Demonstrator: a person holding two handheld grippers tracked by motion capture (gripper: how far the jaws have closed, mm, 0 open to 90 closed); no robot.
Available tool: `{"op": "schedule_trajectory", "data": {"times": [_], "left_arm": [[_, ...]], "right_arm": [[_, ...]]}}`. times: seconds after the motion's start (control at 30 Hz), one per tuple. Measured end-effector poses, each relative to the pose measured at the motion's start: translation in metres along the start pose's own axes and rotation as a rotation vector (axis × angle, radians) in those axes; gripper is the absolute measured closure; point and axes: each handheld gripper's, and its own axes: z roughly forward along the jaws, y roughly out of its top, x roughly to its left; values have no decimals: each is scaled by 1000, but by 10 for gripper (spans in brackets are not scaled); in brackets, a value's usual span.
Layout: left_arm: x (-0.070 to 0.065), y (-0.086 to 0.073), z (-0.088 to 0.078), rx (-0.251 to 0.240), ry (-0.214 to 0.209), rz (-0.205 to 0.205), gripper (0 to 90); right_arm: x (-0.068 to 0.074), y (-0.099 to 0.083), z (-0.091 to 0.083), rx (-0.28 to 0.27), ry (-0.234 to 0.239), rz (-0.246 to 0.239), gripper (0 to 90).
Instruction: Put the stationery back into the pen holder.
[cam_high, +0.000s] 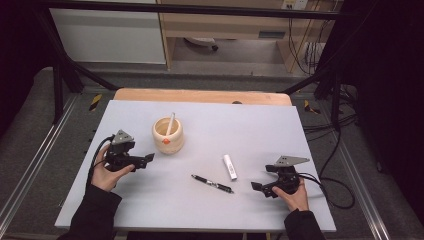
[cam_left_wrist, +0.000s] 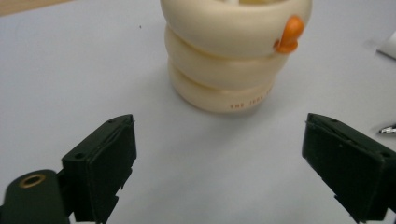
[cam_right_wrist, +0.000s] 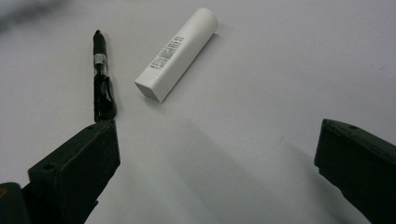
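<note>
A cream ribbed holder (cam_high: 167, 135) with an orange knob (cam_high: 165, 141) stands on the pale table (cam_high: 250, 125), and a white stick (cam_high: 170, 124) leans inside it. My left gripper (cam_high: 148, 159) is just left of the holder, open and empty. In the left gripper view the holder (cam_left_wrist: 229, 60) is straight ahead of the spread jaws of that gripper (cam_left_wrist: 219, 158). A black pen (cam_high: 212, 183) and a white tube (cam_high: 230, 166) lie right of centre. My right gripper (cam_high: 256, 186) is near the front right, open and empty. In the right gripper view the pen (cam_right_wrist: 100, 79) and tube (cam_right_wrist: 177, 53) lie ahead of that gripper (cam_right_wrist: 217, 163).
A wooden strip (cam_high: 200, 95) runs along the table's far edge. Black frame bars (cam_high: 65, 65) and cables (cam_high: 330, 150) flank the table on both sides. Bare tabletop lies between the holder and the pen.
</note>
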Motion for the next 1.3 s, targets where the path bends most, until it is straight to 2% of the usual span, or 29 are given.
{"op": "schedule_trajectory", "data": {"times": [0.27,0.4,0.6,0.7,0.77,1.07,1.23,1.3], "left_arm": [[-2,-29,-6,19,-12,13,45],[-1,-43,-8,7,-15,11,38],[0,-53,-12,-9,-24,25,37],[0,-57,-14,-13,-28,39,36],[0,-59,-15,-16,-33,34,36],[-2,-61,-14,-9,-66,31,36],[0,-62,-13,-6,-66,22,36],[1,-63,-14,-7,-66,20,36]], "right_arm": [[0,0,0,-4,2,0,8],[1,1,0,-5,5,6,8],[2,4,-1,-6,-3,-2,8],[7,9,0,-4,5,-17,8],[12,12,2,3,9,-22,8],[37,32,8,62,14,-74,25],[53,42,18,155,10,-97,29],[59,47,22,173,11,-111,39]]}}
